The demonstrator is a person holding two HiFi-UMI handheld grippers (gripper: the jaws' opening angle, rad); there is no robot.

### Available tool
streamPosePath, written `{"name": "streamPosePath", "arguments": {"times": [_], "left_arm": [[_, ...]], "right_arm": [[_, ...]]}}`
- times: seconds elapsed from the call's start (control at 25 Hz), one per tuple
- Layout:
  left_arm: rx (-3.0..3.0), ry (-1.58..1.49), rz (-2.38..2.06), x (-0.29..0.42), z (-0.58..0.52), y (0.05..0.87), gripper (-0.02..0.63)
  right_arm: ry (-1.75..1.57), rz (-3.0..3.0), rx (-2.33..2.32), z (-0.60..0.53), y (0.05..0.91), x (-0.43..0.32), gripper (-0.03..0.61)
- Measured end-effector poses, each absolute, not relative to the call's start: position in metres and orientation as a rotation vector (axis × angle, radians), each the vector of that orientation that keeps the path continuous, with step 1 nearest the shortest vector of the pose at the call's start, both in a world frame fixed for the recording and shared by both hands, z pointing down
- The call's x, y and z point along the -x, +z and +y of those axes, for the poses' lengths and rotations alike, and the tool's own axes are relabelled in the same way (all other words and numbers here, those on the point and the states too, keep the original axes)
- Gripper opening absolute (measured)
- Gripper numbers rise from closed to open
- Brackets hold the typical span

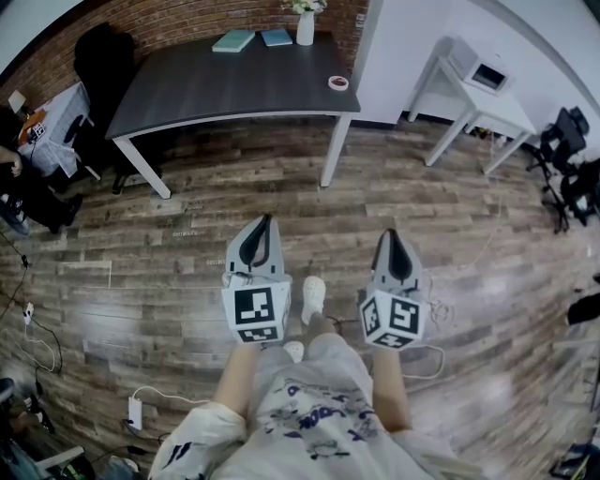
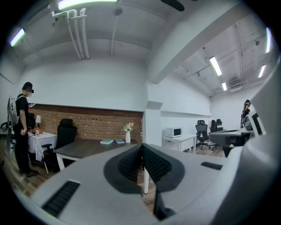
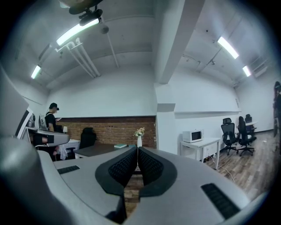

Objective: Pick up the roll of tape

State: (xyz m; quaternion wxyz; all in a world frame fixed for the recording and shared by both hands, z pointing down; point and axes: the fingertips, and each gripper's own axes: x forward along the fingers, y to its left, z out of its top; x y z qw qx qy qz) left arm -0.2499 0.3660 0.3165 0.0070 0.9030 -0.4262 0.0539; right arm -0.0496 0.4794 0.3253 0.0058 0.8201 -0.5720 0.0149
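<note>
The roll of tape (image 1: 338, 82), a small pale ring with a reddish rim, lies at the near right corner of the dark table (image 1: 206, 89), far ahead of me in the head view. My left gripper (image 1: 264, 221) and right gripper (image 1: 392, 234) are held side by side over the wooden floor, well short of the table, both pointing toward it. The left gripper (image 2: 142, 146) has its jaws closed together with nothing between them. In the right gripper view, the right gripper (image 3: 137, 148) is likewise shut and empty. The tape is not visible in either gripper view.
On the table's far edge stand a white vase with flowers (image 1: 306, 23) and two books (image 1: 233, 40). A black chair (image 1: 103, 56) is at its left end. A white desk with a microwave (image 1: 473, 80) stands to the right. A person (image 2: 23, 127) stands far left. Cables (image 1: 37, 347) lie on the floor.
</note>
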Motion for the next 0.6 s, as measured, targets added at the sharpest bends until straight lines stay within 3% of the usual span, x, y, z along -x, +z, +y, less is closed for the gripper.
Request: {"name": "streamPosePath", "arguments": {"times": [0.6], "left_arm": [[-2.796,0.173,-1.411,0.167,0.235,0.311,0.003]], "right_arm": [[0.039,-1.868,-2.525,0.334,0.321,-0.039,0.008]]}}
